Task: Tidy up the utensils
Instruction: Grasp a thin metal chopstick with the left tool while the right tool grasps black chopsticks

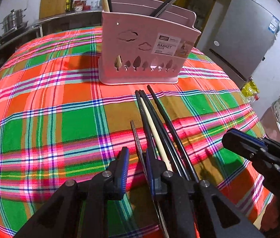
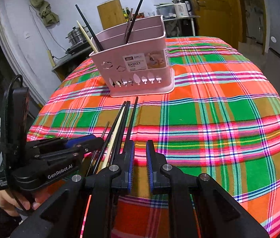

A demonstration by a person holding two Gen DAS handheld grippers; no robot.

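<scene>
A pink utensil basket [image 1: 140, 51] stands on the plaid tablecloth [image 1: 41, 99], also in the right wrist view [image 2: 140, 69], with several chopsticks upright in it. Several loose chopsticks [image 1: 159, 123], black ones and a pale wooden one [image 1: 153, 127], lie in front of it; they also show in the right wrist view [image 2: 120, 127]. A thin metal chopstick [image 1: 137, 138] lies between the fingers of my left gripper [image 1: 138, 158], which is open low over the cloth. My right gripper [image 2: 140, 154] is open and empty, just right of the chopsticks.
The right gripper's body [image 1: 262, 154] shows at the right of the left wrist view; the left gripper [image 2: 60, 154] lies at the left of the right wrist view. A counter with steel pots [image 1: 13, 21], a fridge [image 1: 245, 39] and a yellow door [image 2: 215, 10] surround the table.
</scene>
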